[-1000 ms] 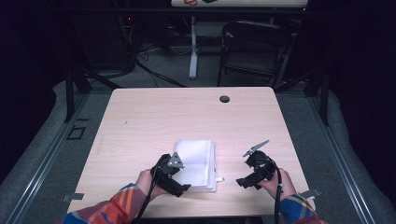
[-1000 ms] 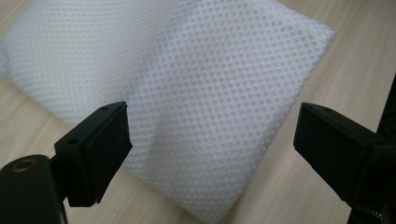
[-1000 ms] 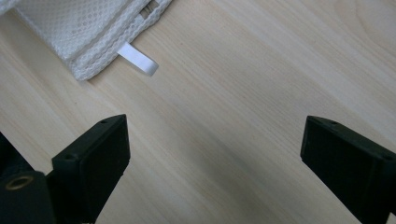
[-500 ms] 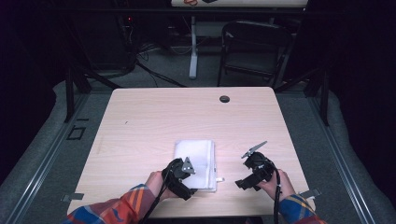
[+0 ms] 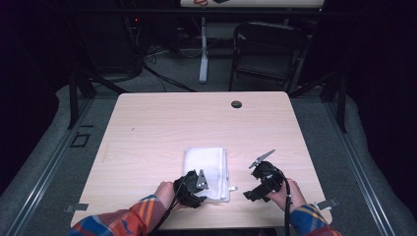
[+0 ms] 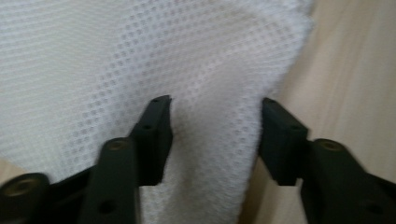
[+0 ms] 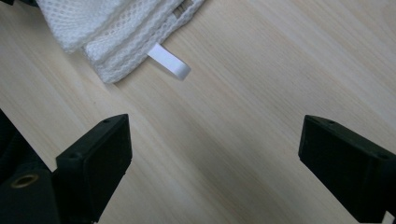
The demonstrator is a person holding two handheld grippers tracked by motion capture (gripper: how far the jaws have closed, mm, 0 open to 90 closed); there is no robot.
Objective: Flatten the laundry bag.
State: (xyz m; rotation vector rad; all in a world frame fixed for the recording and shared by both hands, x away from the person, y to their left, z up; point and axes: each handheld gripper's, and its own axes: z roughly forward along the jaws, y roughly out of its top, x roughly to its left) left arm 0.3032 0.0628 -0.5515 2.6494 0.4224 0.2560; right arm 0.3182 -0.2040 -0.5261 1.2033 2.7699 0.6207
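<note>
A folded white mesh cloth [image 5: 207, 167] lies on the wooden table [image 5: 157, 128] near the front edge. My left gripper [image 5: 196, 189] hovers over the cloth's near left corner; in the left gripper view its jaws stand open right above the cloth [image 6: 163, 56], with one fold edge between them. My right gripper [image 5: 255, 189] rests to the right of the cloth, open wide over bare wood. In the right gripper view the cloth's corner [image 7: 116, 32] and its white tag [image 7: 170, 63] lie beyond the jaws.
A small dark round grommet [image 5: 236, 104] sits near the table's far edge. A black chair [image 5: 265, 54] and a white stand leg [image 5: 203, 49] are on the floor beyond the table. Sleeves in plaid come in from the bottom.
My left gripper has moved right and onto the cloth's near left corner. The right gripper has barely shifted.
</note>
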